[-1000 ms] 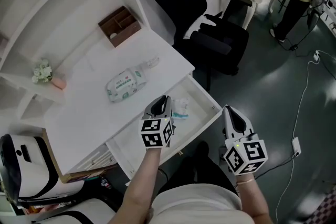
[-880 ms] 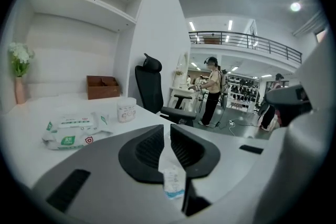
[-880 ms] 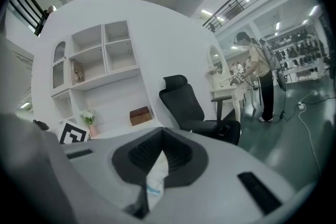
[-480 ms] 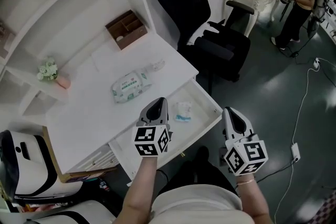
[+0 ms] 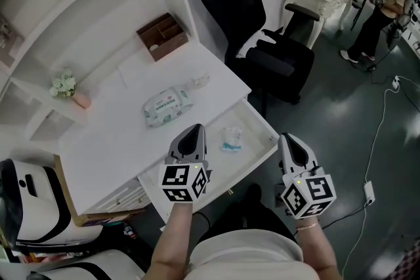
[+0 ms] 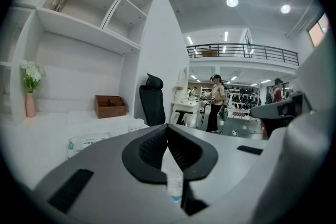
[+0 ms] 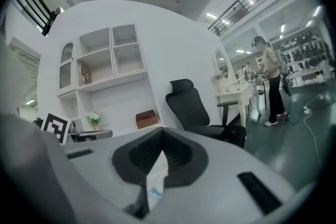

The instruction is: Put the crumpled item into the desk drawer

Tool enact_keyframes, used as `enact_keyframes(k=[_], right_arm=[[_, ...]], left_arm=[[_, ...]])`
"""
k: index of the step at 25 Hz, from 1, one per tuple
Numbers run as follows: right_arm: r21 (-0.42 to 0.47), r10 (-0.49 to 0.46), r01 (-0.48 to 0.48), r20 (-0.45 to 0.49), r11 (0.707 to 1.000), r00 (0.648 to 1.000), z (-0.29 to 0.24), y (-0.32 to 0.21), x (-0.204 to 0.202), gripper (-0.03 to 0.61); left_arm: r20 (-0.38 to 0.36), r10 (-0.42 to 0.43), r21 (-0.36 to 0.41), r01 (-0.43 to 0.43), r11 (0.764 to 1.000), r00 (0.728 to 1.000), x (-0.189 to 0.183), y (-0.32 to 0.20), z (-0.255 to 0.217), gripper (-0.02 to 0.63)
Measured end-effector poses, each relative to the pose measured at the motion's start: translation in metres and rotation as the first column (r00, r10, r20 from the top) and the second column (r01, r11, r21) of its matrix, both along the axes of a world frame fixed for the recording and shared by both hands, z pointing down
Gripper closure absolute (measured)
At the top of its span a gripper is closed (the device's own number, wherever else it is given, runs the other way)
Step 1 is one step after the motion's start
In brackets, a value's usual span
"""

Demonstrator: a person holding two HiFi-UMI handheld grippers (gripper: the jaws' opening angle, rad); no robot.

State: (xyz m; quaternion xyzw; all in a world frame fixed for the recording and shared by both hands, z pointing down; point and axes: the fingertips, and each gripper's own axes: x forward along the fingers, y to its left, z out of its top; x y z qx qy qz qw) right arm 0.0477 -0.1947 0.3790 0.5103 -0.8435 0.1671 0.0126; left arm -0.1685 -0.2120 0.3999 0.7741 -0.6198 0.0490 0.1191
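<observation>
Wad (image 5: 230, 139) in drawer (image 5: 253, 128) near left tongs (image 5: 192, 134)

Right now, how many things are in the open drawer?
1: the crumpled item lies in the drawer, toward its right end. The part under the desk top could hide more.

white crumpled item (image 5: 231, 139) lies loose inside the pulled-open desk drawer (image 5: 254, 125).

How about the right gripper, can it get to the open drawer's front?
Probably yes. The right gripper hangs just beside the drawer front with nothing between them, and the crumpled item lies inside, out of the way.
</observation>
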Motion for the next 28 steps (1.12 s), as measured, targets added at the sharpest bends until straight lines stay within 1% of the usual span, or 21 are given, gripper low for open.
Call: enact_keyframes(k=[6,15,22,28], right_arm=[[0.011,0.007,-0.006,-0.033,1.0,0.999,-0.002,0.002,-0.001,0.577],[-0.001,0.012,-0.012,-0.033,1.0,0.999,0.0,0.004,0.003,0.577],[0.001,0.0,0.0,-0.034,1.0,0.999,0.0,0.004,0.002,0.577],[0.001,0.007,-0.007,-0.03,1.0,1.0,0.0,0.007,0.004,0.577]], left_arm=[[-0.019,-0.006,0.008,0.006,1.0,1.0,-0.004,0.006,-0.004,0.618],[-0.006,-0.01,0.003,0.01,1.0,1.0,-0.004,0.013,-0.001,0.618],[-0.026,-0.023,-0.012,0.023,1.0,0.999,-0.004,0.016,0.003,0.618],[-0.009,-0.009,-0.015,0.008,1.0,1.0,-0.001,0.017,0.005,0.618]])
